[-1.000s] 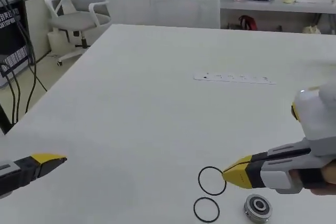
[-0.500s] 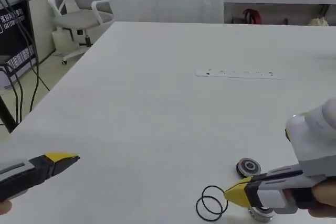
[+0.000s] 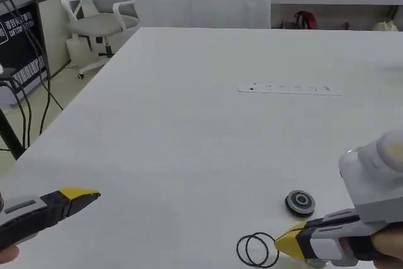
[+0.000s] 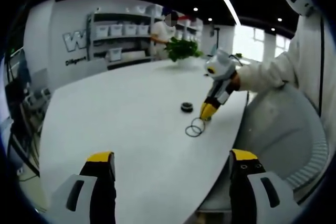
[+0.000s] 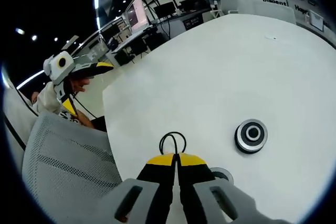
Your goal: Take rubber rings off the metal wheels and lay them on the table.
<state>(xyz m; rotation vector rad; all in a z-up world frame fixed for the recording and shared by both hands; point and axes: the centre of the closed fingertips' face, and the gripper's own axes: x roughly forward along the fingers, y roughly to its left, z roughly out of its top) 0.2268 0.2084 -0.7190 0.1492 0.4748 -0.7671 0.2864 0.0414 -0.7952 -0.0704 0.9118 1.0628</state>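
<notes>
Two rubber rings [image 3: 257,249] lie overlapped on the table [image 3: 189,130] near the metal wheel [image 3: 300,202], with the right gripper [image 3: 280,242] jaws closed at their edge and the left gripper [image 4: 170,169] wide and empty far from that wheel; laying-down seems done, so the next move is withdrawing without dragging them.

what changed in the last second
The right gripper, jaws shut, drew the two rubber rings together: they lay apart, now they overlap by its tip. The left gripper kept hovering over the near left of the table.

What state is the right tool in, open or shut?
Shut: the yellow-tipped right tool has its jaws pressed together at the two thin black rubber rings; whether it pinches one, cannot tell.
</notes>
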